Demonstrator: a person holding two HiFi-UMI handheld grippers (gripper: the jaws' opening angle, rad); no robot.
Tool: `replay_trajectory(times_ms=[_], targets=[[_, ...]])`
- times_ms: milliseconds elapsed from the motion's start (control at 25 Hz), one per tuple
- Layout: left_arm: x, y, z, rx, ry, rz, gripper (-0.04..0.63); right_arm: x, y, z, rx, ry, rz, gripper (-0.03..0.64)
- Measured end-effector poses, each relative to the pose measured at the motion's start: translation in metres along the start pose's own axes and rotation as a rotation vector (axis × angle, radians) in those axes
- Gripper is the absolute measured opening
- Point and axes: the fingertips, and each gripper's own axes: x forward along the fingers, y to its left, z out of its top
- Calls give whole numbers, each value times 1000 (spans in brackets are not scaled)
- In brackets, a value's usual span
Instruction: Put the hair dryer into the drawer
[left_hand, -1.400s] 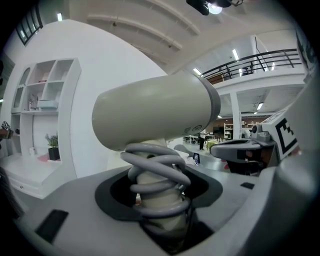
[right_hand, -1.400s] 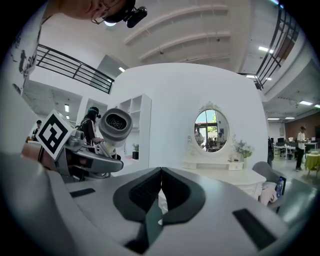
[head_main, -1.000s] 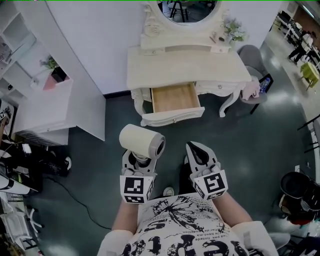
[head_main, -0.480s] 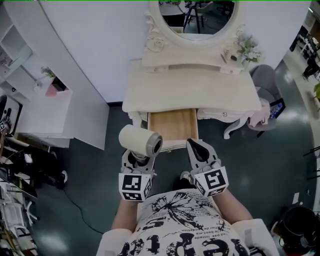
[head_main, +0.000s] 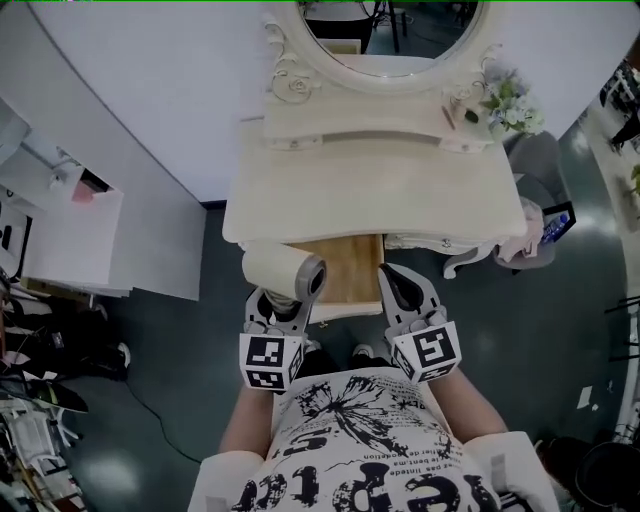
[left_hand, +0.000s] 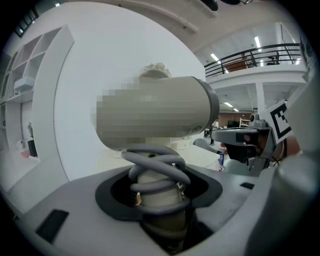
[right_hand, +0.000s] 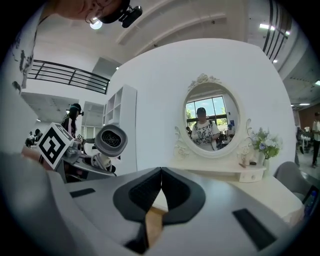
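Note:
The cream hair dryer (head_main: 283, 275) stands upright in my left gripper (head_main: 278, 302), its grey nozzle pointing right. The jaws are shut on its handle (left_hand: 158, 189), which has the grey cord coiled round it. The barrel (left_hand: 155, 120) fills the left gripper view. The dryer hangs over the front left corner of the open wooden drawer (head_main: 345, 268) of the cream vanity table (head_main: 380, 190). My right gripper (head_main: 392, 276) is level with the drawer's front right, and its jaws meet (right_hand: 161, 174) with nothing between them. From the right gripper view the dryer (right_hand: 111, 141) shows at the left.
An oval mirror (head_main: 390, 30) and a flower pot (head_main: 510, 100) stand at the back of the vanity. A grey chair (head_main: 535, 165) with cloth on it is at the right. White shelving (head_main: 70, 235) is at the left, and a cable (head_main: 150, 410) lies on the dark floor.
Both grippers have moved forward toward the vanity with the person. The dryer, a good way short of the drawer before, now hangs at its front edge. Neither gripper's jaws have changed.

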Motion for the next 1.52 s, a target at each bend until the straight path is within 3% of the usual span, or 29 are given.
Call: replay_trajectory(times_ms=[160,520,920,1280,1520], targets=[[31,10,-6,42,59,-81,250,19,-7,-6,12,23,-59,17],[93,18,-58,268,292,-355,250,42,-21,-25,76,93,-227,17],[159,-12,-140,608,509,-638,250,43,-42,-58,151,163,-352,17],[174,-38,-210,778,708,-814,250,34,-57,-75,183,164,-388,17],[184,-37,-254,845,824,-852,250,25,-65,-87,202,185,-413,17]])
